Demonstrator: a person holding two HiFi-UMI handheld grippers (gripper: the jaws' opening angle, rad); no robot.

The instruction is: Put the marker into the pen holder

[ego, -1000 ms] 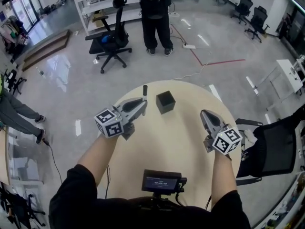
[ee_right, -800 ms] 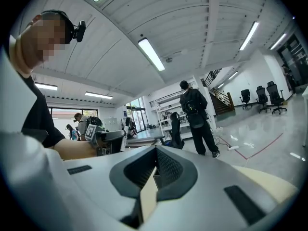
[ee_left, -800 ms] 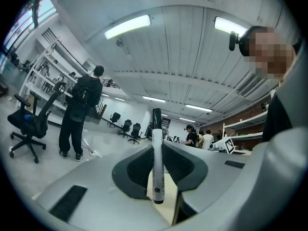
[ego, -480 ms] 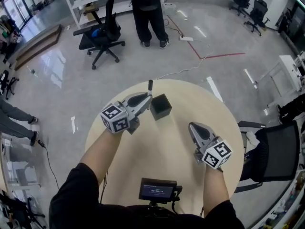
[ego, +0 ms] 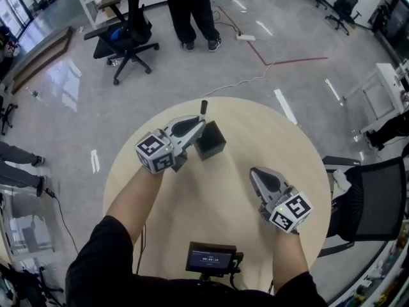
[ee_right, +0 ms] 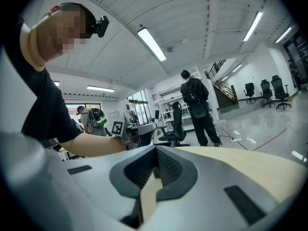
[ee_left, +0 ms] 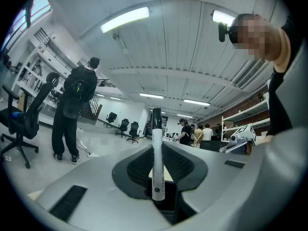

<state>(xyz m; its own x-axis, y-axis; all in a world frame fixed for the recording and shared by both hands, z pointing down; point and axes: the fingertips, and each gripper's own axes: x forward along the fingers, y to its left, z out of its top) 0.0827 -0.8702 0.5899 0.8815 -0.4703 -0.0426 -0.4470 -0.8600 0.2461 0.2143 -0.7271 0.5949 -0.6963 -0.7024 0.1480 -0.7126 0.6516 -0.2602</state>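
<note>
My left gripper (ego: 200, 123) is shut on a white marker (ego: 204, 107) with a black cap, held upright. It hovers at the left rim of the black cube-shaped pen holder (ego: 211, 142), which stands on the far part of the round beige table (ego: 223, 194). In the left gripper view the marker (ee_left: 157, 162) stands upright, clamped between the jaws of that gripper (ee_left: 157, 179). My right gripper (ego: 255, 172) rests low over the table's right side, jaws together with nothing between them; in its own view its tips (ee_right: 155, 149) meet over the tabletop.
A person (ego: 188, 11) stands on the floor beyond the table, next to a black office chair (ego: 121, 31). Another dark chair (ego: 374, 200) sits close to the table's right edge. A small screen (ego: 214, 259) hangs at my chest.
My left gripper has moved right and down with the marker, from left of the pen holder to its rim. The right gripper has sunk toward the table.
</note>
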